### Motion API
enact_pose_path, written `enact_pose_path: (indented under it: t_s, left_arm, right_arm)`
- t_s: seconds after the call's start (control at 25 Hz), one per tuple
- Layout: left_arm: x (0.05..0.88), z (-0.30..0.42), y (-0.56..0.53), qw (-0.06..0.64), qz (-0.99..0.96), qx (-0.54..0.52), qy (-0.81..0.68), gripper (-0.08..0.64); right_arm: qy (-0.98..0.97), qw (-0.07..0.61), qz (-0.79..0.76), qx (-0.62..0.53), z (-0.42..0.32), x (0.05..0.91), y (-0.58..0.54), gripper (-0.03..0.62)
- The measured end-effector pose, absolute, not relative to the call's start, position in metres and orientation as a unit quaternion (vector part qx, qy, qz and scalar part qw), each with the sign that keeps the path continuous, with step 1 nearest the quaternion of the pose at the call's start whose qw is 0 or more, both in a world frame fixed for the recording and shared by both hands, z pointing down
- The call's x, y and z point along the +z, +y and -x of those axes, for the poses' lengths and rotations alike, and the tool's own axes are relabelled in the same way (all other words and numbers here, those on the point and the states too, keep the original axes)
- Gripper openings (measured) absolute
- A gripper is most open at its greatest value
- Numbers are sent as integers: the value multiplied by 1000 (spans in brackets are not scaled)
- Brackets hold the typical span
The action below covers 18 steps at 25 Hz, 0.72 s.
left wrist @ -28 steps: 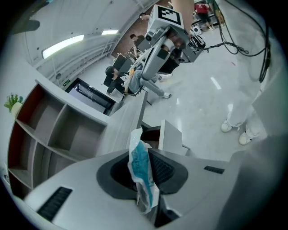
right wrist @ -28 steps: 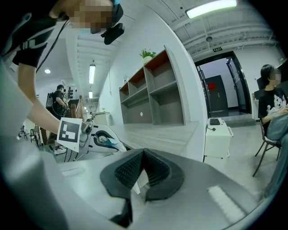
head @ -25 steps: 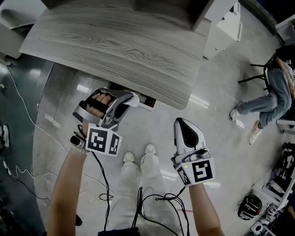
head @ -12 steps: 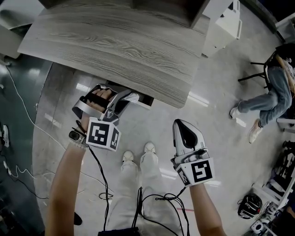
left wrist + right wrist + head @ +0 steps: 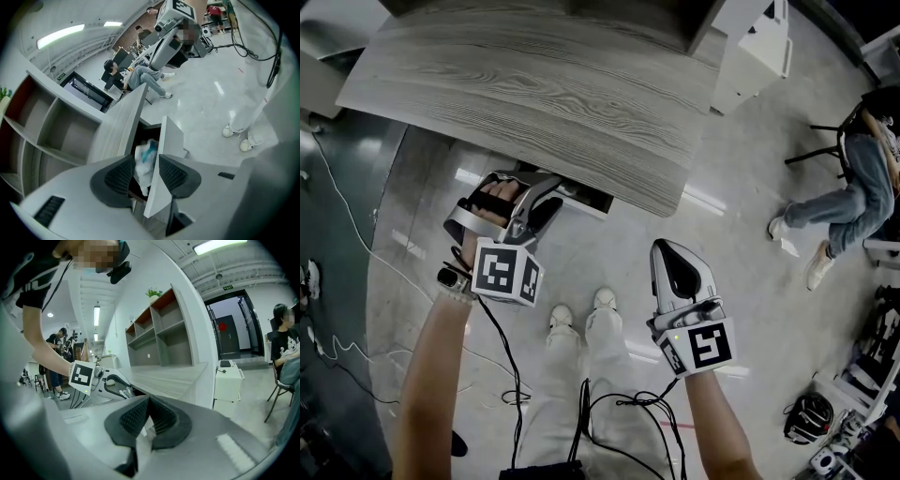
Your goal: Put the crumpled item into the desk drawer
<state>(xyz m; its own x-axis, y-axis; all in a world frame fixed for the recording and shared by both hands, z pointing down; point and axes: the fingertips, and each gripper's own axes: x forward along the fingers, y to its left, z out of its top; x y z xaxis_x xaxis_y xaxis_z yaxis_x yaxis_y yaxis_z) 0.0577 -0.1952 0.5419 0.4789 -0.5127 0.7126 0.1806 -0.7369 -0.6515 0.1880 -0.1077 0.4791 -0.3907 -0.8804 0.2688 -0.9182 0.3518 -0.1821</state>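
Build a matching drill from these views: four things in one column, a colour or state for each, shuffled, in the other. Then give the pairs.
Column one
1. crumpled item
2. left gripper
3. right gripper
4. drawer

Column two
A. jaws together
B. pulled out from under the desk
C. white with a teal patch
D. jaws apart

Pairs: 1-C, 2-D, 3-A, 4-B.

Note: the left gripper's jaws have just been opening; the crumpled item shows between them, not pressed.

Head view looks steeply down on the desk [image 5: 534, 84]. Both gripper views face that desk, close beyond their jaws.
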Motion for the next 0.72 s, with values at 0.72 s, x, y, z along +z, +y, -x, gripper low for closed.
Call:
enact_pose_path:
  t_s: [0.72]
  left_arm:
    - [450, -42, -166, 270, 839, -411, 234, 15]
  right_arm:
    - [-832, 78, -540, 95, -172, 416, -108, 9]
